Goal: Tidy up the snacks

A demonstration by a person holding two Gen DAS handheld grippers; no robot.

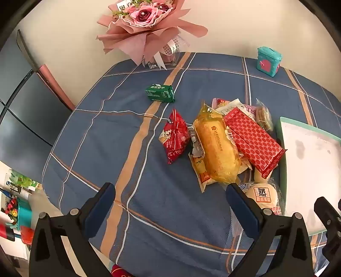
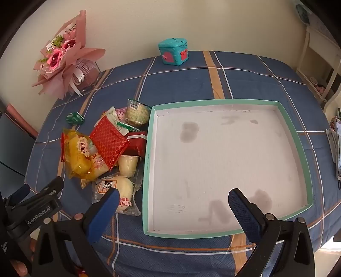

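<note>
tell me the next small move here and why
Probably lower the left gripper onto the yellow bread pack: both grippers are open and hold nothing, the tray has no snacks in it, and that pack lies on top of the pile.

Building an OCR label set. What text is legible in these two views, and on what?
"GenRobot.AI": on the left claw's black body, right wrist view.
"蒸": brown label on the round bun packet.
"FLO…": cut-off card in the bouquet.
"…ice": partial, on the red snack bag.
Green carton, yellow bread packet, barcode digits on the round cake packet: too small or blurred.
</note>
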